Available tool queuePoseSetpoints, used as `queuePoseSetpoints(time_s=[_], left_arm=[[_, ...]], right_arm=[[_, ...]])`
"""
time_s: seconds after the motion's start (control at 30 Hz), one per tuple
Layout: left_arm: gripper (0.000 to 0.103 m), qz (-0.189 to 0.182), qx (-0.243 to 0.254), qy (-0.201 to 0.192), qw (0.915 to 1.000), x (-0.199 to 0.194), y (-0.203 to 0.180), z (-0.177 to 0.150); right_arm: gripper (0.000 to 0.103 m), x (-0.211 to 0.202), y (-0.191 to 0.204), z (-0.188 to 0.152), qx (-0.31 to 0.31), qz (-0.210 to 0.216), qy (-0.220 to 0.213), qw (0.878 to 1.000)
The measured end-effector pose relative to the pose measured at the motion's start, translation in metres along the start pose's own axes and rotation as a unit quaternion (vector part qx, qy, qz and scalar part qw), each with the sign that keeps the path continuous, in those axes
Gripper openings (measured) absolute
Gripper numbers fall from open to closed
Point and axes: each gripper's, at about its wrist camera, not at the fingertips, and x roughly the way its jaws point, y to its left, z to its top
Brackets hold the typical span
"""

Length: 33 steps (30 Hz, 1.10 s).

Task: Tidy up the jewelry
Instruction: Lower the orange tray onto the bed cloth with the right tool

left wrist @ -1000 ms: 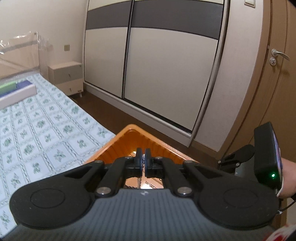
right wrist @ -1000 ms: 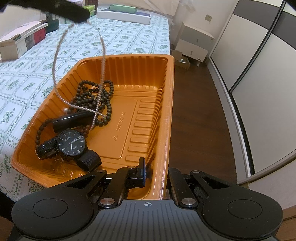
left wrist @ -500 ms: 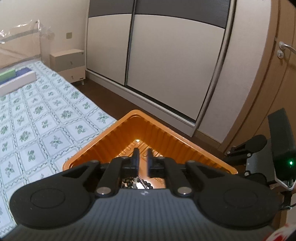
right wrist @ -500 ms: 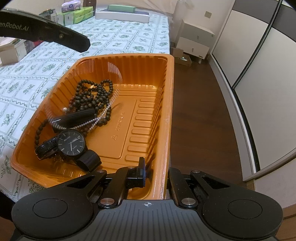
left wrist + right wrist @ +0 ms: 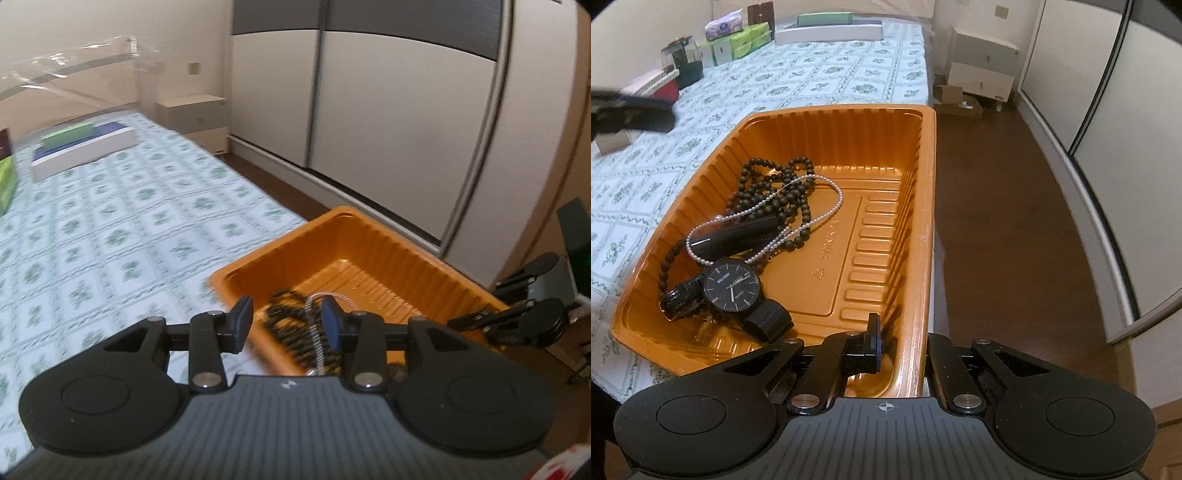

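Observation:
An orange plastic tray (image 5: 925,206) sits at the bed's corner. In it lie a dark bead necklace (image 5: 775,184), a pearl necklace (image 5: 827,184) draped over it, a black tube (image 5: 735,236) and a black watch (image 5: 731,286). My right gripper (image 5: 901,343) is shut on the tray's right wall near the front corner. My left gripper (image 5: 286,325) is open and empty above the tray's (image 5: 373,240) left edge; the beads (image 5: 291,328) and pearls (image 5: 314,332) show between its fingers, blurred. The left gripper also shows at the right wrist view's left edge (image 5: 631,114).
The bed with a floral cover (image 5: 831,74) carries boxes and tissue packs (image 5: 738,44) along the far side and a flat white box (image 5: 827,33). A nightstand (image 5: 982,70), wood floor (image 5: 997,221) and sliding wardrobe doors (image 5: 388,129) are on the right.
My left gripper opened and let the pearl necklace drop into the tray onto the dark beads, then moved left away from the tray. My right gripper has kept its hold on the tray wall.

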Motion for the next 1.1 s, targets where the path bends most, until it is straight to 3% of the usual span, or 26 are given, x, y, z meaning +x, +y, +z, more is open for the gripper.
queuePoseSetpoints(time_s=[0.17,0.23,0.37,0.5,0.57,0.6,0.63,0.9,1.1], left_arm=[[0.049,0.044,-0.015,-0.003,0.9989,-0.020,0.013,-0.027],[0.062,0.061,-0.028,-0.001,0.9978,-0.027,0.018,-0.037],[0.072,0.088,-0.066,0.004,0.9939,-0.042,0.030,-0.060],[0.090,0.104,-0.101,0.001,0.9895,-0.056,0.036,-0.080],[0.093,0.112,-0.113,0.000,0.9872,-0.063,0.036,-0.089],[0.096,0.115,-0.120,0.000,0.9861,-0.067,0.035,-0.093],[0.099,0.117,-0.126,-0.001,0.9850,-0.070,0.036,-0.096],[0.103,0.150,-0.165,-0.005,0.9747,-0.099,0.027,-0.119],[0.103,0.167,-0.183,0.000,0.9689,-0.120,0.008,-0.133]], right_arm=[[0.006,0.006,-0.012,-0.001,0.032,0.037,0.003,0.999],[0.006,0.007,-0.016,-0.004,0.043,0.050,0.000,0.998],[0.006,0.010,-0.022,-0.007,0.057,0.077,-0.004,0.995],[0.009,0.009,-0.029,-0.012,0.084,0.096,-0.012,0.992],[0.039,0.005,-0.034,-0.015,0.102,0.105,-0.024,0.989],[0.069,0.000,-0.037,-0.018,0.109,0.108,-0.032,0.988],[0.077,-0.004,-0.038,-0.019,0.115,0.107,-0.041,0.987],[0.077,-0.049,-0.044,-0.031,0.158,0.064,-0.089,0.981],[0.078,-0.088,-0.011,-0.039,0.160,0.032,-0.111,0.980]])
